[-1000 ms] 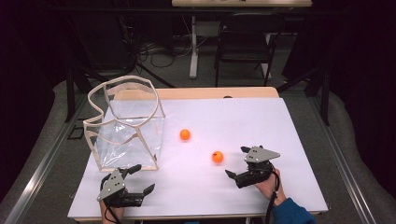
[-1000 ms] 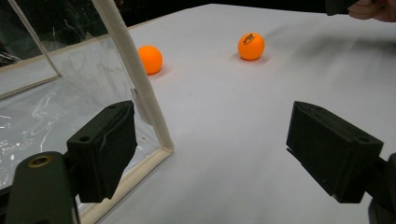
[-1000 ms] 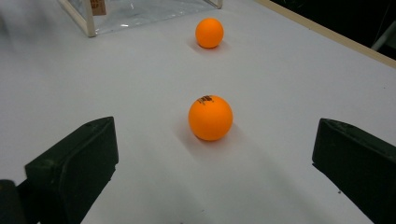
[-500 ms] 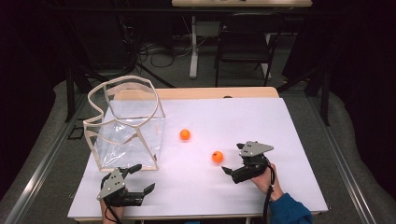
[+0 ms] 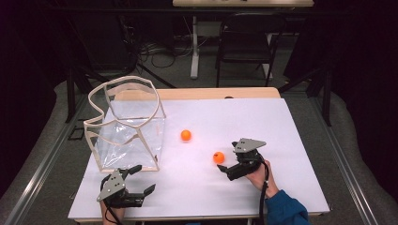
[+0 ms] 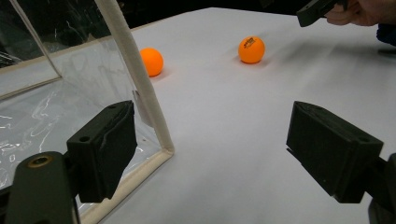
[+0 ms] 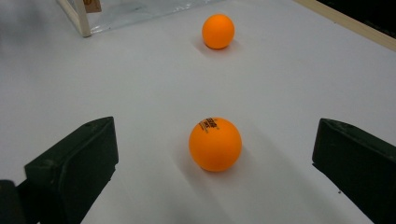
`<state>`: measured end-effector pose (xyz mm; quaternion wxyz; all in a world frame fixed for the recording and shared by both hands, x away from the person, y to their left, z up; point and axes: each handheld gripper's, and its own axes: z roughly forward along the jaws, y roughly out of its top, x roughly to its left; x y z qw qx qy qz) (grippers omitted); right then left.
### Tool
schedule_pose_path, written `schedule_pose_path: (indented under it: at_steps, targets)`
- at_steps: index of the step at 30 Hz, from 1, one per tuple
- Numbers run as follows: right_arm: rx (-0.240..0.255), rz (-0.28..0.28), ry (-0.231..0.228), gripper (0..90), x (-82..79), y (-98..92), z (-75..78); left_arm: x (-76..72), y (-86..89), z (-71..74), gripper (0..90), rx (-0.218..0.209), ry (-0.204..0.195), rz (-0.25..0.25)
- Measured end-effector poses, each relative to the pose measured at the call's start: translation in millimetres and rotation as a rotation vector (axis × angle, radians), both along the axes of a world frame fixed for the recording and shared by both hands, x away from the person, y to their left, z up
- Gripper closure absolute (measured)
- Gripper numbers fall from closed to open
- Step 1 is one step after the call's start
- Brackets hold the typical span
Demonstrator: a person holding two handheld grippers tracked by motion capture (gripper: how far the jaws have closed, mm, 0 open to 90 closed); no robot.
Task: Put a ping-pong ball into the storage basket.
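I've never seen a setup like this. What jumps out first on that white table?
Two bright orange balls stand out: the near ball lies just ahead of the right gripper, whose jaws stand open toward it, and the far ball sits mid-table. At the left stands a clear bag with a cream rim, the open left gripper in front of it.

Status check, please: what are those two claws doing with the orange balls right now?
Right gripper open, lined up on the near ball, not touching. Left gripper open, idle beside the clear bag. Far ball loose on the table. Path clear.

Two orange balls (image 5: 218, 157), white table (image 5: 291, 136)
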<state>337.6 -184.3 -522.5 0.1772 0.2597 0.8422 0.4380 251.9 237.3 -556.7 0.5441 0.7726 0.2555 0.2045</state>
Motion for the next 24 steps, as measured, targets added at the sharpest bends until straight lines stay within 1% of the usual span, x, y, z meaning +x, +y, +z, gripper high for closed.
schedule_pose_path:
  at_steps: [3,7,10,12,13,20,21,24]
  targets:
    - [-0.006,0.010,0.013,0.0,2.8,4.4,-1.8,0.0,0.2,-0.6,15.9,-0.001,0.004,0.005]
    - [-0.011,0.015,0.020,0.0,6.3,7.9,-3.8,0.5,1.0,-1.0,15.9,-0.006,0.003,0.005]
    - [-0.016,0.010,0.033,0.0,8.6,9.6,-5.0,1.1,0.9,-1.3,15.9,-0.010,0.009,0.001]
    - [-0.013,0.009,0.032,0.0,9.7,10.2,-5.8,1.3,0.8,-1.4,15.9,-0.009,0.009,-0.002]
    - [-0.019,0.002,0.046,0.0,11.6,10.7,-6.8,1.3,0.5,-1.6,15.9,-0.004,0.007,-0.001]
    - [-0.033,-0.001,0.070,0.0,16.6,12.1,-12.1,2.9,0.1,-2.7,15.9,-0.013,0.008,0.007]
    - [-0.041,0.000,0.069,0.0,17.7,12.8,-12.7,3.7,0.4,-2.6,15.9,-0.010,0.013,-0.007]
    - [-0.041,-0.005,0.070,0.0,18.5,13.5,-13.0,3.1,-0.1,-2.3,15.9,0.000,0.014,-0.012]
